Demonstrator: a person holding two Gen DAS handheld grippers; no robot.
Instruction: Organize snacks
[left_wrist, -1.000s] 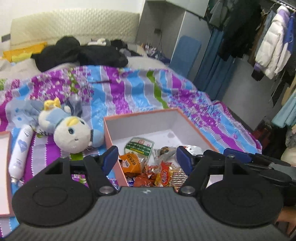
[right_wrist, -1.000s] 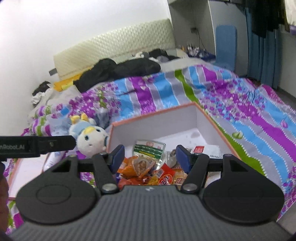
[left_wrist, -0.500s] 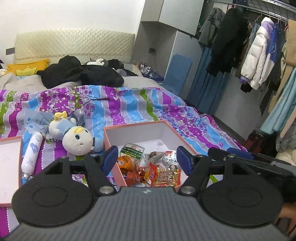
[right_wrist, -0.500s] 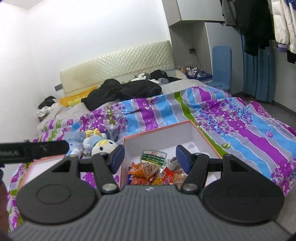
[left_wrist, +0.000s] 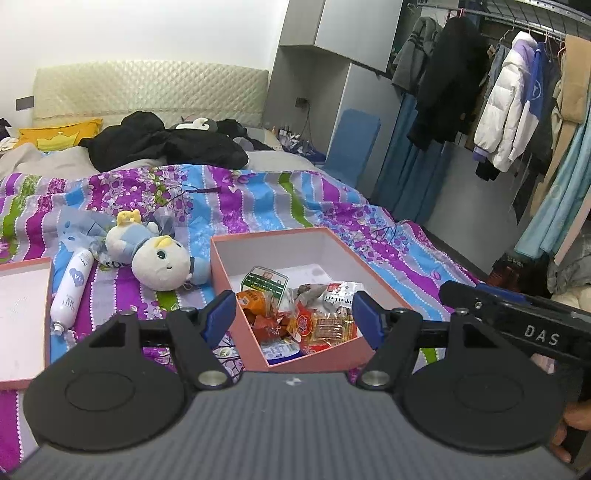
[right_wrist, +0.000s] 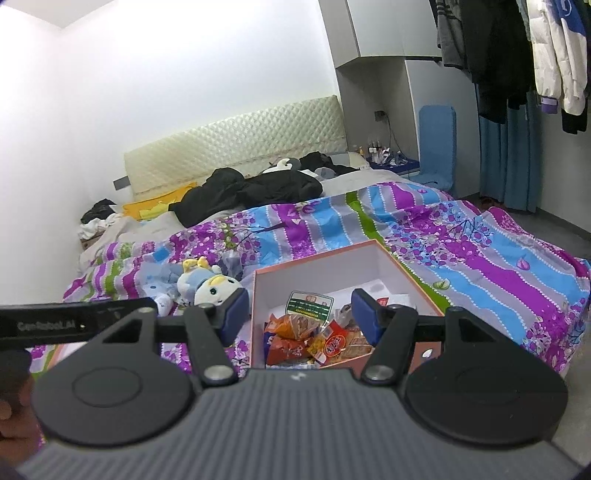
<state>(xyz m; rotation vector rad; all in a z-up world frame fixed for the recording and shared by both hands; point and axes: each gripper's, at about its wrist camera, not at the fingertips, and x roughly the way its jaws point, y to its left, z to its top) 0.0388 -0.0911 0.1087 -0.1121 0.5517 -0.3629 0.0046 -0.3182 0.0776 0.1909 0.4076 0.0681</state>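
A: Left view first. What's different from a second ago?

B: The left gripper (left_wrist: 294, 313) has backed away from the box (left_wrist: 243, 325). The whole box now shows, and more of the bed (left_wrist: 258, 195) and the hanging clothes (left_wrist: 509, 103) with it. Its jaws stand apart with nothing between them, same gap as before.

A: And the snacks (left_wrist: 306, 314)?

B: All in the box, heaped at the near end. The doll (left_wrist: 162, 258) and bottle (left_wrist: 72, 284) lie beside it on the bed, and the lid (left_wrist: 22, 306) sits at far left.

A: Right view?

B: Same story. The right gripper (right_wrist: 298, 314) has drawn back too, released and empty. Box (right_wrist: 369, 251) and snacks (right_wrist: 314, 336) haven't shifted.

A: Meaning?

B: Packing looks done. Only the lid may be left.
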